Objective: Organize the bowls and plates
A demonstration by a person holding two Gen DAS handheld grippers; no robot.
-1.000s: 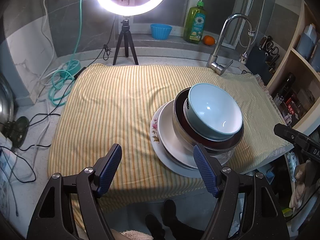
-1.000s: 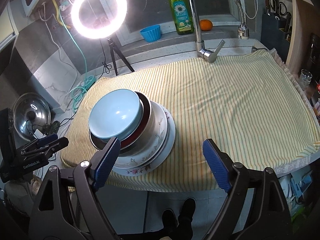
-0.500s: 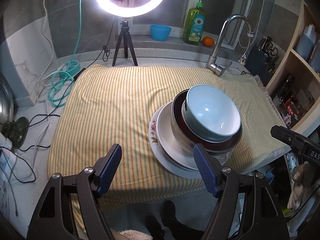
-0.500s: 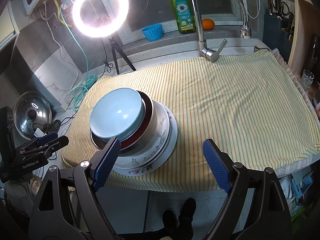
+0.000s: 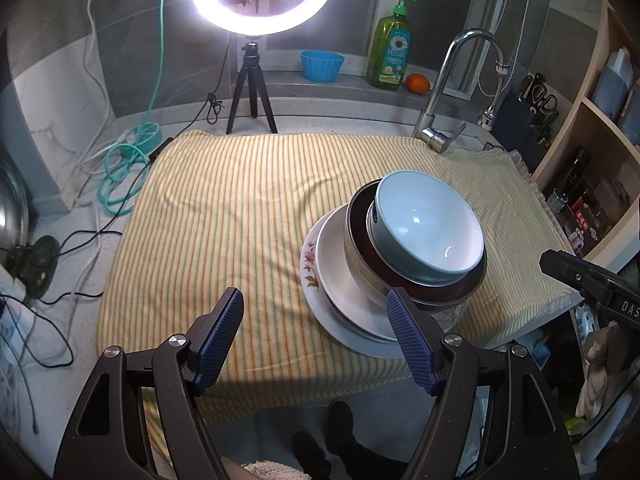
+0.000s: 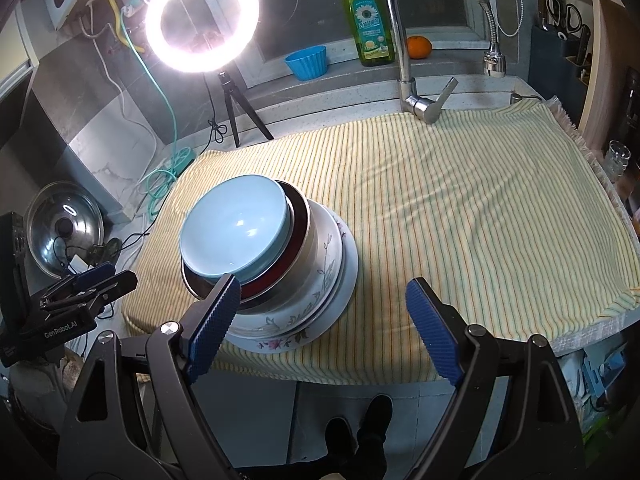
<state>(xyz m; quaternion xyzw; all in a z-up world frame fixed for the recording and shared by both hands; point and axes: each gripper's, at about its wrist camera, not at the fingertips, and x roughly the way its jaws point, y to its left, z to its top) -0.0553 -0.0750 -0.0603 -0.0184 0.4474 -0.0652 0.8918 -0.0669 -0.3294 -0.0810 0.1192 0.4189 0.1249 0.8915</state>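
Writing: "GenRobot.AI" is standing in white letters on the black body of the left tool (image 6: 90,286), as the right camera is showing it; "DAS" is showing on the right tool (image 5: 592,280) in the left camera, the rest being cut off.
Bottle: a green soap bottle (image 6: 368,24) with a pump is carrying a sunflower label; its small text is too blurred to read.
Left tool: its two fingers with blue ribbed pads (image 5: 218,338) are standing apart, holding nothing, before the near edge of the cloth.
Right tool: the jaws are standing wide apart and empty, the left pad (image 6: 212,322) overlapping the stack in the picture; contact I cannot tell.
Stack: a glossy light-blue bowl (image 6: 236,228) is sitting on top, tilted, inside a dark-red bowl (image 6: 298,240) with a metal outside.
Plates: white round plates (image 6: 320,280) with flower prints are lying under the bowls.
Place: the stack is resting on a yellow striped cloth (image 6: 460,208), wrinkled and fringed, near its front edge on the tabletop.
Behind: a shining ring light (image 6: 202,20) on a black tripod, a chrome faucet (image 6: 404,40), a blue ribbed cup (image 6: 306,62), an orange (image 6: 419,47).
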